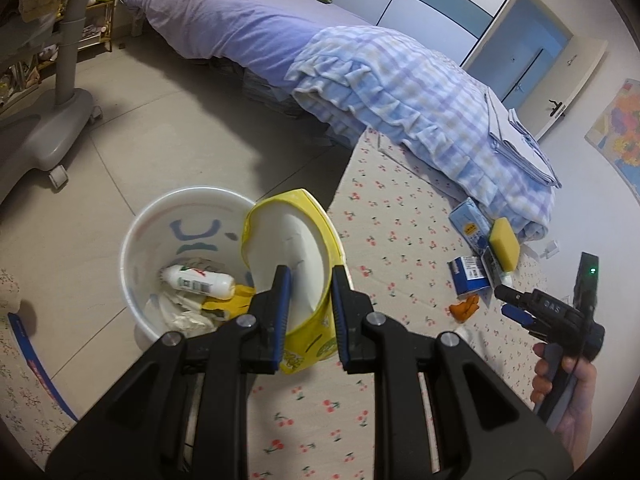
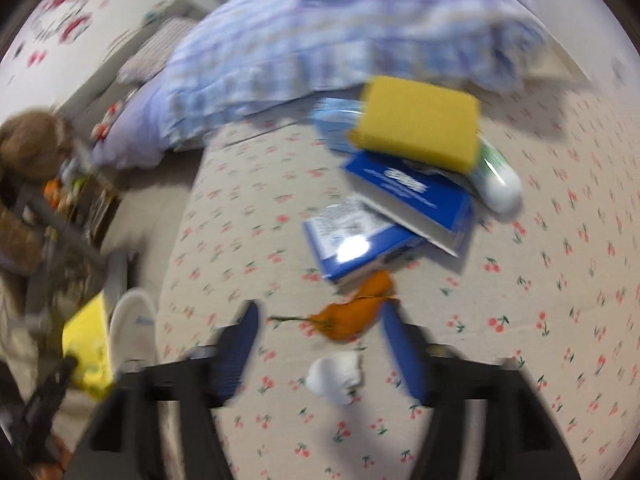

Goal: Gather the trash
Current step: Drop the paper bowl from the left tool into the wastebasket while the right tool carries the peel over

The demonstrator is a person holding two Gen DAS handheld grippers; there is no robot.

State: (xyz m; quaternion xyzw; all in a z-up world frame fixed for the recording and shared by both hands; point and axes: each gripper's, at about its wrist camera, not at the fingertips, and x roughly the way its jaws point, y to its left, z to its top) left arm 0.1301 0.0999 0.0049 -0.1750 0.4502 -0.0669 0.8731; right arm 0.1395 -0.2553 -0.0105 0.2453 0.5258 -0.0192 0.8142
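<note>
No label is legible; the blue boxes [image 2: 384,236] carry only blurred print. The left tool [image 1: 308,284] is clamped on a yellow paper tub [image 1: 296,264] at the white bin's [image 1: 136,240] rim. The right tool [image 2: 320,336] gapes empty over an orange peel [image 2: 352,316] and white wad [image 2: 336,376] on the cherry-print mat [image 2: 520,320] beside the bed [image 1: 248,28]. Only the left view shows the bin's contents.

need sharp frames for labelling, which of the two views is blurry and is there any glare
Left wrist view: sharp, fisheye-bent edges, yellow cup crisp. Right wrist view: motion-smeared throughout, yellow sponge soft-edged, white glare spot on the blue box.
</note>
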